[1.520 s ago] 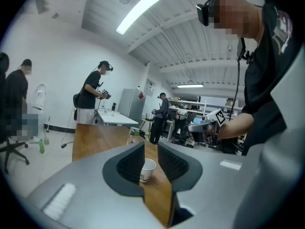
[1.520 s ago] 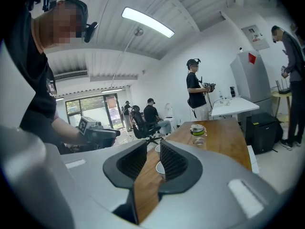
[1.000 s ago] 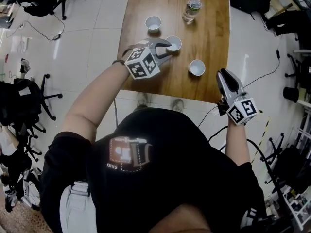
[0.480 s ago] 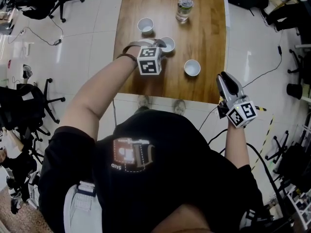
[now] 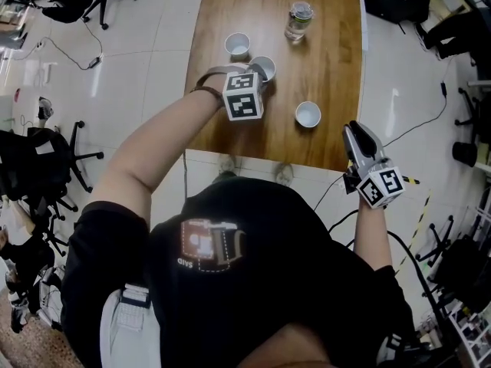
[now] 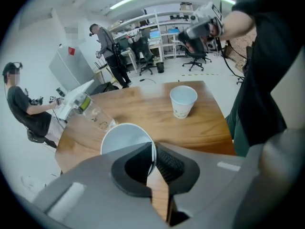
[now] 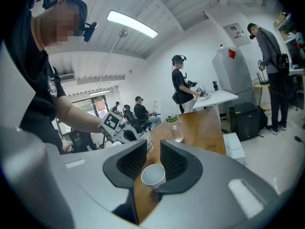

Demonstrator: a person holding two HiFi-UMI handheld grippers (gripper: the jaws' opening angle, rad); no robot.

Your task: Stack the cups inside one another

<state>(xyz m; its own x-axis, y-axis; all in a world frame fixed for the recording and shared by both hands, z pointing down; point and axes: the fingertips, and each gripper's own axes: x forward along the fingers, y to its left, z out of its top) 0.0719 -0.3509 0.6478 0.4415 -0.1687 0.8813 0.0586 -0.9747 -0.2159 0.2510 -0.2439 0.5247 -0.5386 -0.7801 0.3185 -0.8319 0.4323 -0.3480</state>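
Labels first. The bottle (image 5: 299, 20) at the far end of the table (image 5: 330, 67) is wearing a green band, but the print is too small to read. The near cup (image 6: 183, 100) is showing a faint pattern low on its side, no legible words. The chest print on the person's black shirt (image 5: 207, 251) is coming through blurred, so I can't read it. Same for the red sign on the grey cabinet (image 6: 71, 50) in the bkgd. Both gripper cubes are carrying only black & white square markers.

I'm working the left gripper (image 6: 154, 161) on the middle cup (image 6: 121, 137). Its fingers have just been closing and are now pinching the cup's rim wall, one finger inside and one outside. The cup is standing upright on the table. Only the left gripper view is giving me that pinch. From the head view the cube is covering most of it.

The right gripper (image 7: 152, 159) is hanging off the table's near edge with its fingers released and a clear gap between them. Its own view is lining the near cup up in that gap, but the head view is showing the cup well apart from it, out on the wood.

The head view is also giving me the whole spread. The far cup (image 5: 238, 45) is sitting just beyond the middle cup, the near cup off to the right, the bottle farthest out. The gripper views are adding other people standing and sitting around the room.
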